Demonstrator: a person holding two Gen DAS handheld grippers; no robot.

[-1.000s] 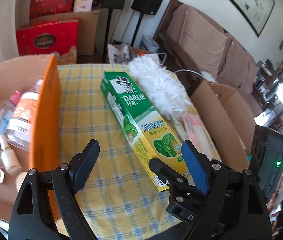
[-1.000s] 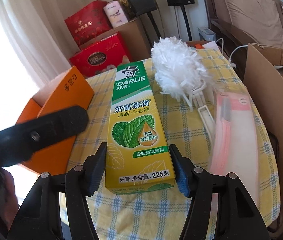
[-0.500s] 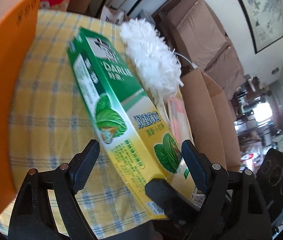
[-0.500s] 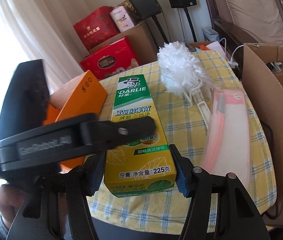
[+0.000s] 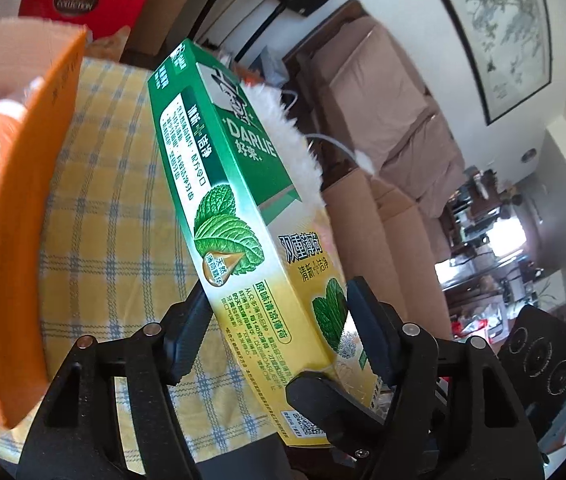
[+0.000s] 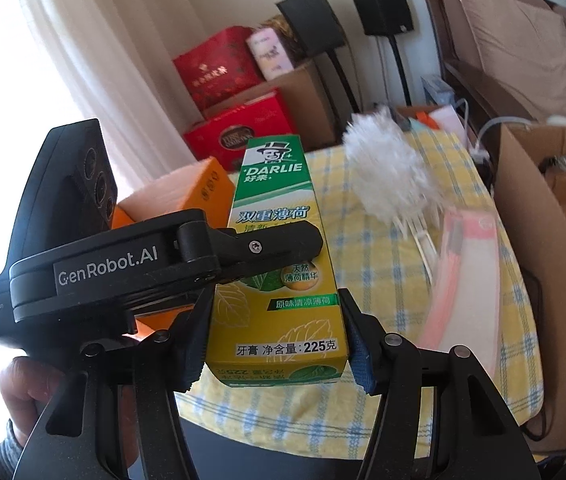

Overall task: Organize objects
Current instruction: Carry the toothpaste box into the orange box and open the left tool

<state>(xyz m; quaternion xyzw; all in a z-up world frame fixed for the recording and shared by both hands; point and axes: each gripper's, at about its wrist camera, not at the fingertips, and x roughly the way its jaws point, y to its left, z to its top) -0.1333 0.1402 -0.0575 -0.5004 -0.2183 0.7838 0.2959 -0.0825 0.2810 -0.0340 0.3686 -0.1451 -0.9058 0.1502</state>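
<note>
Toothpaste box (image 6: 277, 280): long green-and-yellow carton, undented, lifted off the checked tablecloth (image 6: 399, 284) at frame centre. Right gripper (image 6: 277, 346) pinches its near end; left gripper (image 5: 277, 330), jaws just closing, clamps its sides. Orange box (image 5: 23, 216), left, holds bottles; carton, white duster (image 6: 391, 172), pink packet (image 6: 463, 280) remain unsorted.

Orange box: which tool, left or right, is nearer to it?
Left. The left tool, jaws just closing around the toothpaste box, sits beside the orange box; the right tool grips that toothpaste box's near end, farther away.
</note>
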